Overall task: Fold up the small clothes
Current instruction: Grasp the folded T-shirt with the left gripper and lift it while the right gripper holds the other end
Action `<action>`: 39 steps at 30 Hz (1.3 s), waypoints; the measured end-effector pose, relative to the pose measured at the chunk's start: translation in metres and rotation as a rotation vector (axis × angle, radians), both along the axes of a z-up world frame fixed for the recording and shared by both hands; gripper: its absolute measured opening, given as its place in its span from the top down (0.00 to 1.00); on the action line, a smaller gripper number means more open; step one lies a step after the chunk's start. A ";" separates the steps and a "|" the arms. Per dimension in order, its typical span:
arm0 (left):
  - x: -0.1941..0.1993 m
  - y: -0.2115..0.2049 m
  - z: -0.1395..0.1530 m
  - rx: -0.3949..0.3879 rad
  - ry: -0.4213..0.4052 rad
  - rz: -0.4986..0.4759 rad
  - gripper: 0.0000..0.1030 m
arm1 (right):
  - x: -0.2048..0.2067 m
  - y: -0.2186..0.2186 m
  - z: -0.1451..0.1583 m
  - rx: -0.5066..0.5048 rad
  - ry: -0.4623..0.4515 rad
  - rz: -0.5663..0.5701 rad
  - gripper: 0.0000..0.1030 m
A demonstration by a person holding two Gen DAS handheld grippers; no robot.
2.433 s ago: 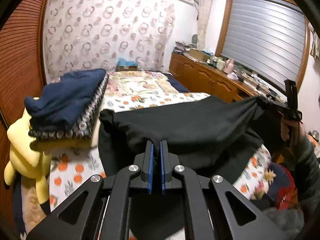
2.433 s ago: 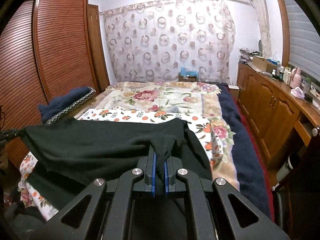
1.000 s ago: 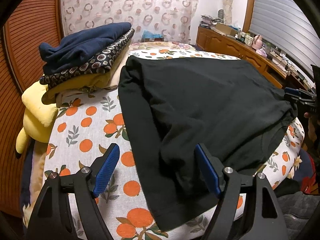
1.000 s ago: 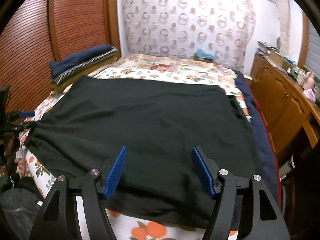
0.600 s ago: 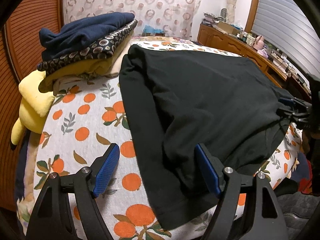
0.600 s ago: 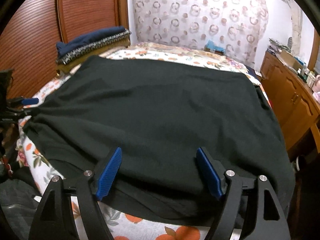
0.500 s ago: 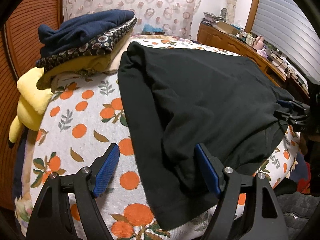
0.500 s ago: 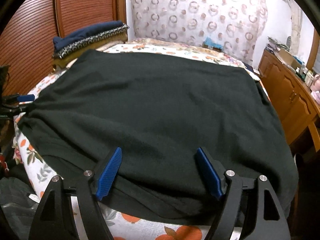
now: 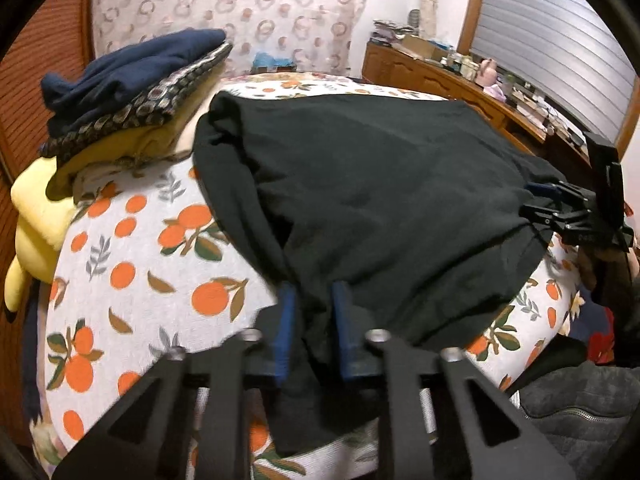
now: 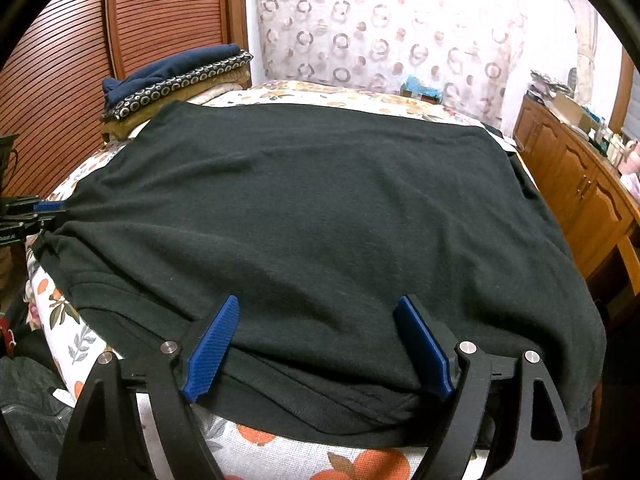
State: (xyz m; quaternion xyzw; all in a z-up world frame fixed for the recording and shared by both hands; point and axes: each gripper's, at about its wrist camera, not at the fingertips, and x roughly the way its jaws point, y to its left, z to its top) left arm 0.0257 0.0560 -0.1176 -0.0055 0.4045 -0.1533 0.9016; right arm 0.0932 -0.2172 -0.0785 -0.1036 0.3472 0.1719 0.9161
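A black garment (image 9: 380,184) lies spread over the orange-print bed cover (image 9: 132,248), folded double with its near edge hanging over the bed's front. My left gripper (image 9: 312,300) has its blue pads closed in on the garment's near left corner, pinching a bunch of the cloth. In the right wrist view the garment (image 10: 312,208) fills the bed. My right gripper (image 10: 316,320) is open, its blue fingers (image 10: 218,340) wide apart over the garment's near edge. The left gripper also shows at the far left of that view (image 10: 36,210).
A stack of folded clothes (image 9: 132,80), navy on top, sits at the bed's back left over a yellow plush toy (image 9: 32,216). A wooden wardrobe (image 10: 120,32) is on the left. A wooden dresser (image 10: 580,184) stands on the right.
My left gripper has closed from wide open onto the garment's near left corner. My right gripper stays open and has edged forward over the near edge.
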 end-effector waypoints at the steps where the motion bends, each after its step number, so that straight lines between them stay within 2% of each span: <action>1: 0.001 -0.001 0.002 -0.001 -0.007 -0.007 0.88 | -0.001 -0.001 0.000 0.001 -0.001 0.000 0.19; 11: 0.025 -0.020 0.051 -0.093 -0.118 -0.076 0.89 | 0.000 -0.008 0.000 0.016 -0.002 0.001 0.19; 16: 0.055 -0.050 0.079 -0.124 -0.173 -0.141 0.89 | -0.007 -0.025 0.013 0.046 -0.018 -0.041 0.19; 23: 0.084 -0.103 0.105 -0.186 -0.202 -0.264 0.89 | -0.028 -0.062 0.042 0.020 -0.095 -0.125 0.19; 32: 0.090 -0.175 0.146 -0.211 -0.247 -0.434 0.90 | -0.048 -0.088 0.055 0.062 -0.139 -0.207 0.19; 35: 0.090 -0.182 0.151 -0.210 -0.271 -0.427 0.89 | -0.055 -0.083 0.055 0.075 -0.151 -0.216 0.19; 37: 0.092 -0.181 0.144 -0.195 -0.260 -0.410 0.82 | -0.055 -0.078 0.053 0.085 -0.153 -0.216 0.19; 39: 0.094 -0.179 0.133 -0.170 -0.229 -0.391 0.55 | -0.058 -0.077 0.050 0.088 -0.154 -0.211 0.19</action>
